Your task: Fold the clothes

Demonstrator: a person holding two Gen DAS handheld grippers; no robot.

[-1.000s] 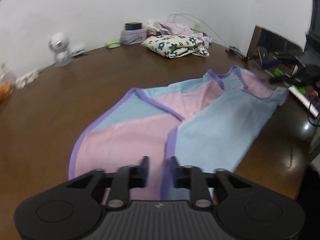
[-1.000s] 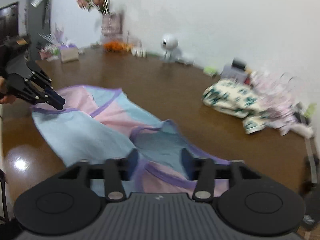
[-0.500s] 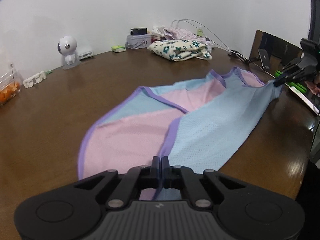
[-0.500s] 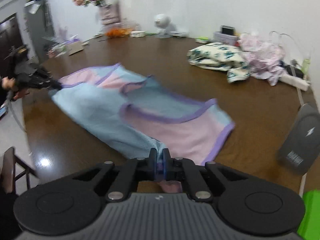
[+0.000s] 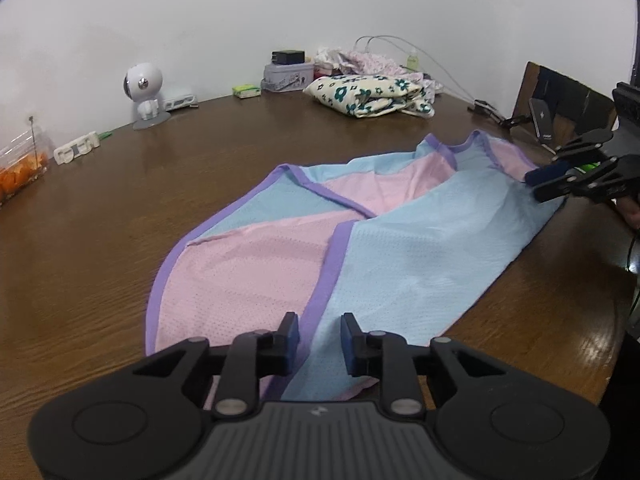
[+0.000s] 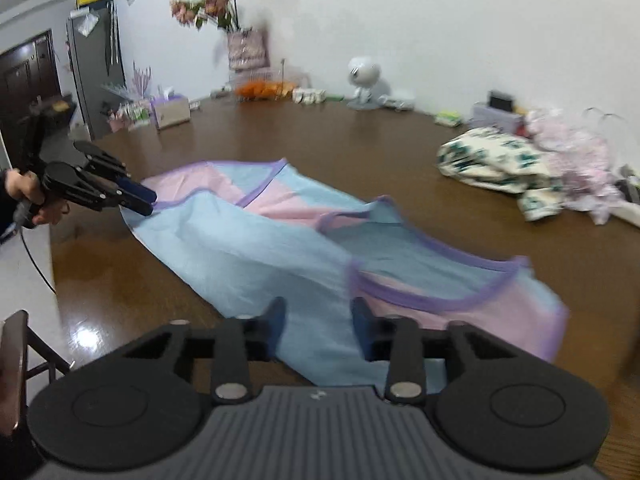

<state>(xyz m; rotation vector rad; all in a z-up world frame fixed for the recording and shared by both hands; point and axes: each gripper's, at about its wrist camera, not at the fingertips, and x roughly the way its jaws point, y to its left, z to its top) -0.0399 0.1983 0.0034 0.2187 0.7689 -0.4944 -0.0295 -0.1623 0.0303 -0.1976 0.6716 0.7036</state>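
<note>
A pink and light-blue garment with purple trim (image 5: 360, 240) lies spread across the brown table (image 5: 120, 208), stretched between the two grippers. My left gripper (image 5: 319, 340) is open just above its near hem. My right gripper (image 6: 319, 326) is open over the garment's (image 6: 260, 248) other end, near the neckline. Each gripper shows in the other's view: the right one (image 5: 552, 184) at the garment's far right corner, the left one (image 6: 138, 200) at the far left corner.
A folded floral cloth (image 5: 368, 94) and a pile of pink clothes (image 5: 360, 58) sit at the table's back. A white robot figurine (image 5: 144, 94), a tin box (image 5: 288, 76), an orange snack container (image 5: 20, 168) and a flower vase (image 6: 244, 48) stand along the far edge.
Both grippers were shut on the garment's ends half a second ago; both have opened and released it. The garment lies flatter on the table.
</note>
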